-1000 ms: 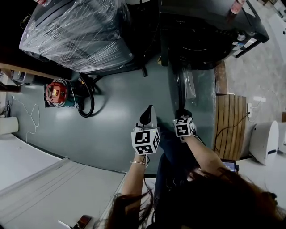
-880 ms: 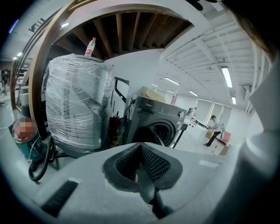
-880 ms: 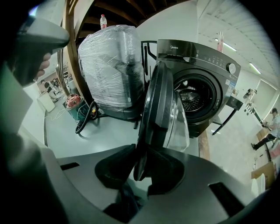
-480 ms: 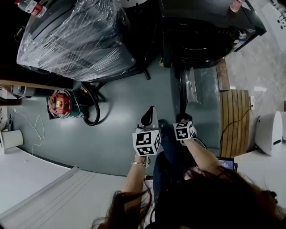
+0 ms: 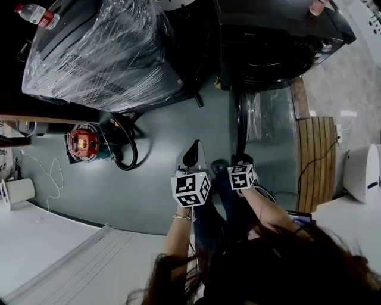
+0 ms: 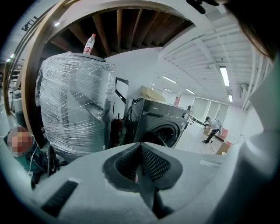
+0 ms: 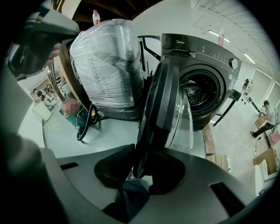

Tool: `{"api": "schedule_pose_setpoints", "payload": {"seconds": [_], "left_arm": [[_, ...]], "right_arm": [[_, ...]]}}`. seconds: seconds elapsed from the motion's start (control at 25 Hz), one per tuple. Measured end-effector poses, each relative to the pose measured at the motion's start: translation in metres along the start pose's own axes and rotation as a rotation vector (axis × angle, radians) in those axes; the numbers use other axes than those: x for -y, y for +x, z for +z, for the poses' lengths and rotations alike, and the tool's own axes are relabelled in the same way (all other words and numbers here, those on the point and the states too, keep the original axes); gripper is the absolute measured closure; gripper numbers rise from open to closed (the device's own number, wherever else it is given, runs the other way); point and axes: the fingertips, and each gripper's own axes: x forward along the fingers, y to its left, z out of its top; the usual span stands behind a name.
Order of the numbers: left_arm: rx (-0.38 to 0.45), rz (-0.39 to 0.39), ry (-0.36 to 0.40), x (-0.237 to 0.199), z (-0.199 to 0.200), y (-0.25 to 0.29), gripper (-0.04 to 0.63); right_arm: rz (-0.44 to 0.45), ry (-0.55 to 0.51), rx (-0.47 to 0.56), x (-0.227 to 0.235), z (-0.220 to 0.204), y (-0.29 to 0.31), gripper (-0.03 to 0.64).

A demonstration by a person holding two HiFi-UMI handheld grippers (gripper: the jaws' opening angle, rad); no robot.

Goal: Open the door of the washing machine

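The dark front-loading washing machine (image 5: 280, 41) stands at the top of the head view, its drum opening (image 7: 202, 94) exposed. Its round door (image 5: 243, 122) is swung out edge-on toward me, the glass bowl on its right side. My right gripper (image 5: 241, 159) has the door (image 7: 164, 100) rim between its jaws. In the right gripper view (image 7: 139, 168) the pads still touch the rim while the jaws are opening. My left gripper (image 5: 193, 156) hangs free just left of the door. Seen from its own camera (image 6: 139, 173) it is shut on nothing and faces the machine (image 6: 164, 127).
A machine wrapped in plastic film (image 5: 101, 53) stands left of the washer, with a bottle (image 5: 37, 16) on top. A red device (image 5: 83, 145) and black hose (image 5: 126, 156) lie on the floor. A wooden pallet (image 5: 315, 149) and a white appliance (image 5: 364, 173) sit at the right.
Both grippers have drawn back from the washing machine toward the person. The door has swung further out with the right gripper.
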Motion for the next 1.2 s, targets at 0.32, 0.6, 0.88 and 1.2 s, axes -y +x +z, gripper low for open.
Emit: {"api": "schedule_pose_setpoints", "payload": {"seconds": [0.32,0.6,0.88,1.2], "left_arm": [[-0.03,-0.079,0.036,-0.012,-0.002,0.007,0.583],[-0.061,-0.163,0.059,-0.029,-0.001,0.006,0.583],[-0.097,-0.214,0.08,-0.05,-0.004,0.001,0.583],[-0.117,-0.239,0.087,-0.072,-0.009,-0.005,0.583]], "right_arm": [[-0.041,0.059,0.01,-0.019,0.008,0.007,0.528],[-0.108,0.124,0.001,-0.03,0.012,0.011,0.537],[-0.144,0.188,0.01,-0.049,0.023,0.017,0.54],[-0.133,0.238,0.034,-0.078,0.039,0.028,0.537]]}}
